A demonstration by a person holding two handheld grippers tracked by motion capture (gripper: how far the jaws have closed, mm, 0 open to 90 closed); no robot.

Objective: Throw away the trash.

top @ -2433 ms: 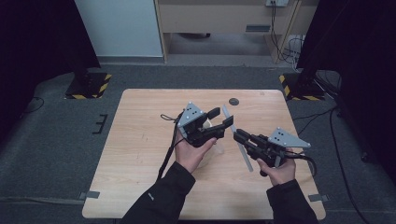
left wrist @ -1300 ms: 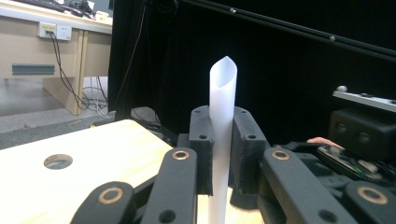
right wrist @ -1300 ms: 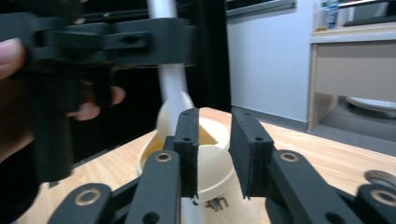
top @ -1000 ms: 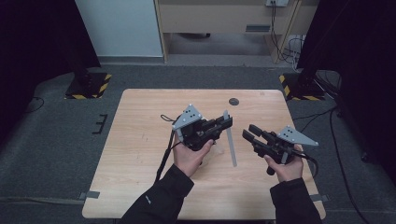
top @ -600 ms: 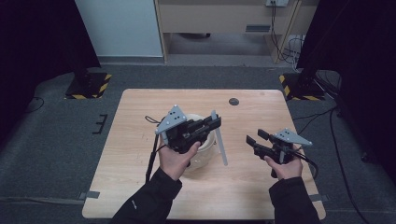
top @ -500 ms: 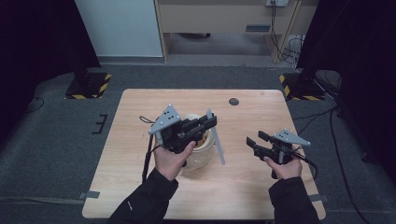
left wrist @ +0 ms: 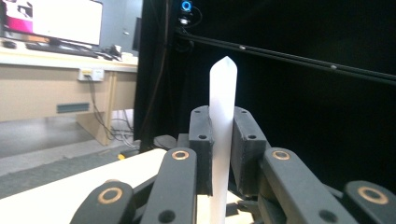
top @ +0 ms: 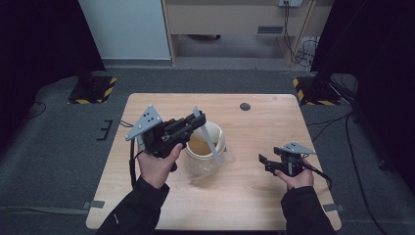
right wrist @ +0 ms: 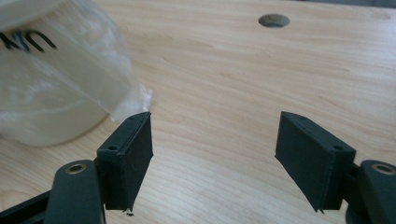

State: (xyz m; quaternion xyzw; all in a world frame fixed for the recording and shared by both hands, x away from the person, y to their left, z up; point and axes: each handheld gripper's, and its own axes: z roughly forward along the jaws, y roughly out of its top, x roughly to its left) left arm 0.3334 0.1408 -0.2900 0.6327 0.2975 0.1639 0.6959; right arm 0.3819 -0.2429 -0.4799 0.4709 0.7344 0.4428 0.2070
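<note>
My left gripper [top: 197, 121] is shut on a translucent white straw [top: 208, 137] and holds it slanted. The straw's lower end reaches down across the mouth of a white paper cup [top: 202, 165] with brown liquid in it. In the left gripper view the straw [left wrist: 222, 93] rises between the black jaws to a pointed tip, with my left gripper [left wrist: 222, 119] clamped on it. My right gripper [top: 264, 165] hovers open to the right of the cup, nothing between its jaws. The right gripper [right wrist: 215, 158] faces bare wood, with the cup [right wrist: 51, 88] and its crinkled clear plastic wrap at the upper left.
The wooden table [top: 254, 196] has a small dark round disc [top: 244, 106] near its far edge, which also appears as the disc [right wrist: 273, 20] in the right gripper view. Grey carpet and black stands surround the table. A wooden desk stands behind.
My left gripper swung left and up with the straw, uncovering the cup. My right gripper, earlier close to the straw, drew back to the right and lower.
</note>
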